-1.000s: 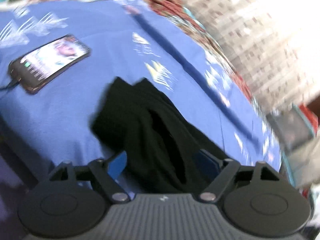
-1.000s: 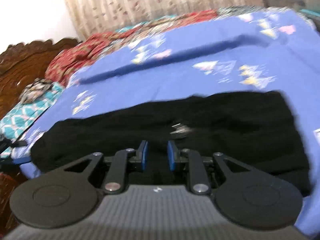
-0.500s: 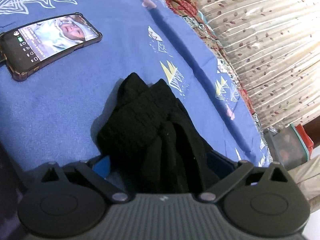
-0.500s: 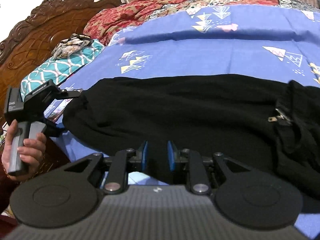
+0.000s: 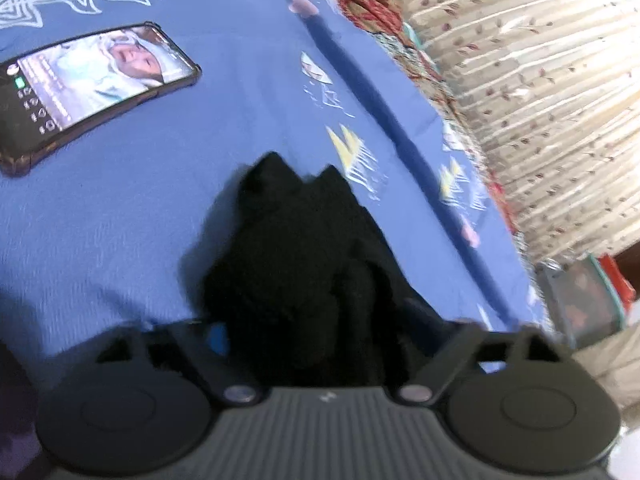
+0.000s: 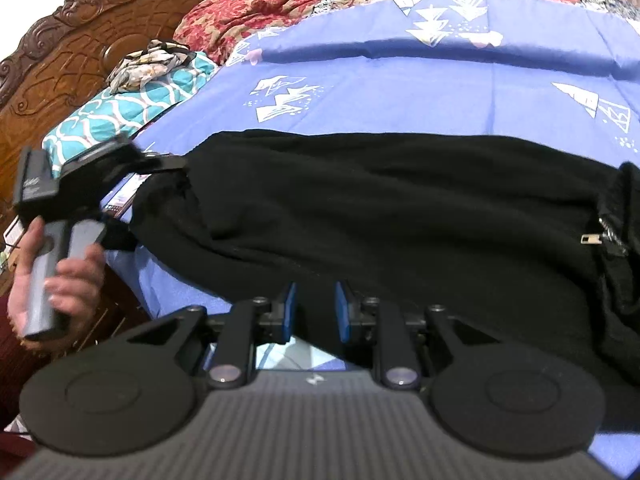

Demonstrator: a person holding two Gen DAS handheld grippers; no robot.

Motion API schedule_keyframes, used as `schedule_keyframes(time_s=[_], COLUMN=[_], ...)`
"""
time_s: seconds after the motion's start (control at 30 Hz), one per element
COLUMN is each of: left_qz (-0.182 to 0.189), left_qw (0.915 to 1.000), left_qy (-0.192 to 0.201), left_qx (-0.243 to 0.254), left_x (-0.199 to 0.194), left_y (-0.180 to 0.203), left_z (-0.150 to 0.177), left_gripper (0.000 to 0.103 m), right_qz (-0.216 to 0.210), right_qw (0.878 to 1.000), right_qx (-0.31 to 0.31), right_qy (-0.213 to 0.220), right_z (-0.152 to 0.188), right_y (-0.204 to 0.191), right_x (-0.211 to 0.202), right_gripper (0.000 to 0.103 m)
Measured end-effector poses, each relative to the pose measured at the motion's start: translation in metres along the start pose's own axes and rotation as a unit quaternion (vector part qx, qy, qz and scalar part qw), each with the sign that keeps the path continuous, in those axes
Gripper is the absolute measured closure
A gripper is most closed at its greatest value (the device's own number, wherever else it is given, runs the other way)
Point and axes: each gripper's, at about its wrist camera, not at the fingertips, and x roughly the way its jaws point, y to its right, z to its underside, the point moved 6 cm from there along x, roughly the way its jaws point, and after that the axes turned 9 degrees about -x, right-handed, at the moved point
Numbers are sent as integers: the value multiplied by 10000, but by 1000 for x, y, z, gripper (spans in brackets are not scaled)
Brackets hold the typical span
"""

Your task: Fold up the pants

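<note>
Black pants [image 6: 380, 216] lie lengthwise across a blue bedsheet [image 6: 400, 76], zipper [image 6: 592, 238] at the right. In the left wrist view the leg end of the pants [image 5: 296, 248] bunches between the wide-spread fingers of my left gripper [image 5: 320, 332], which is open around the cloth. The left gripper also shows in the right wrist view [image 6: 160, 164], at the pants' left end. My right gripper [image 6: 314, 312] is at the pants' near edge, its blue pads [image 6: 288, 312] close together with a narrow gap. Whether cloth is pinched there I cannot tell.
A phone [image 5: 88, 84] with a lit screen lies on the sheet left of the pants' end. A carved wooden headboard [image 6: 80, 40], a teal pillow [image 6: 132, 108] and a red patterned blanket [image 6: 260, 12] are at the far left. A curtain [image 5: 540, 80] hangs beyond the bed.
Both views have shifted a little. The left gripper has come closer over the pants' leg end. The right gripper's pads keep the same narrow gap at the near edge.
</note>
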Motion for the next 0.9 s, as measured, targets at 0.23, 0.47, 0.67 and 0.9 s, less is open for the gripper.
schedule_keyframes(time_s=[0.23,0.47,0.67,0.9], left_qz=[96,-7,-43,286], left_qw=[9999,9985,9897,9564], left_qy=[-27,207,293,180], left_qx=[-2,513,1400,2901], left_x=[-9,-25,-27,-13], left_y=[-2,21,65,141], left_z=[4,10,25,79], left_gripper=[67,67,67,67], right_qz=[36,-644,-1051,-842], right_qw=[9999,9955,9859,9762], right_qx=[-57,590,1086,1990], right_qy=[100,362,-725,190], right_z=[-16,-80,-58,-48], right_y=[1,-20,-44,24], right_x=[3,55,132,53], right_gripper=[78,78,79,77])
